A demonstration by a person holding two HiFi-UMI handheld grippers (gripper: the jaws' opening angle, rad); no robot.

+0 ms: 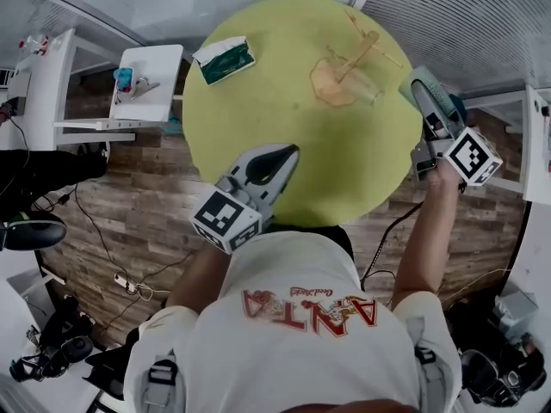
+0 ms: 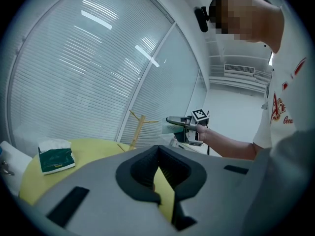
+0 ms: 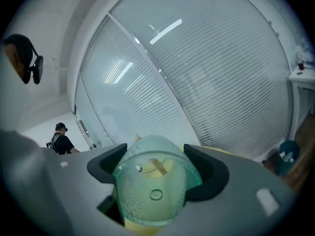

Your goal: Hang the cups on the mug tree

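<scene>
A wooden mug tree [image 1: 355, 52] stands at the far right of the round yellow-green table [image 1: 284, 101]; something clear seems to lie by its base. My right gripper [image 1: 424, 93] hangs just off the table's right edge, raised and shut on a translucent green cup [image 3: 152, 195] whose open mouth faces the camera. From the left gripper view, that gripper [image 2: 179, 123] and its cup [image 2: 170, 128] hover right of the tree [image 2: 137, 129]. My left gripper [image 1: 288, 151] sits over the table's near edge, jaws together with nothing between them.
A green and white tissue pack [image 1: 224, 58] lies at the table's far left. A white side table [image 1: 151, 80] with small items stands to the left, a white desk [image 1: 538, 144] to the right. Window blinds run behind the table. A person [image 3: 61, 140] stands far off.
</scene>
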